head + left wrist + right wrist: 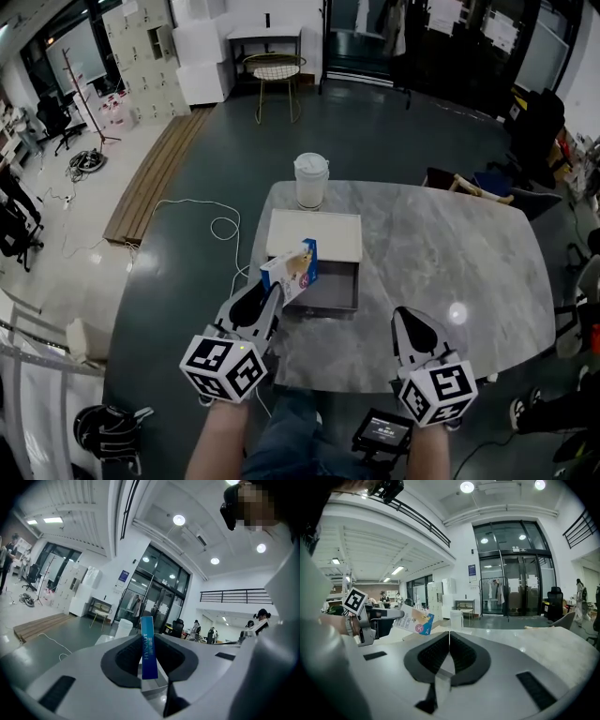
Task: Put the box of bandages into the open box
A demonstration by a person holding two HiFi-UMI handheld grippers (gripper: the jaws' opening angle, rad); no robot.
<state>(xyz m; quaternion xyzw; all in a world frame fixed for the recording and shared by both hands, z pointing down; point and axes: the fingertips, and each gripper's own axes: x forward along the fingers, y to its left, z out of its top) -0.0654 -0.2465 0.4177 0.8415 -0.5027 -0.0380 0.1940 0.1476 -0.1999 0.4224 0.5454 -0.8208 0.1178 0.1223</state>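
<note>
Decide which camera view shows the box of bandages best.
Head view: the box of bandages shows its printed face, held in the left claw by the open box. Left gripper view gives only its blue edge; right gripper view shows it small, far left.

**Counted items, head view.**
- Tools: two, the left tool (274,294) and the right tool (405,317).
- Table (450,253): one.
- Box of bandages (291,270): one.
- Open box (328,236): one.
- White lidded cup (310,180): one.
- Floor items beyond the table:
  - one wire-seat chair (274,70)
  - one wooden platform (155,173)
  - one coat stand (80,89)
  - one white cable (223,222)
</note>
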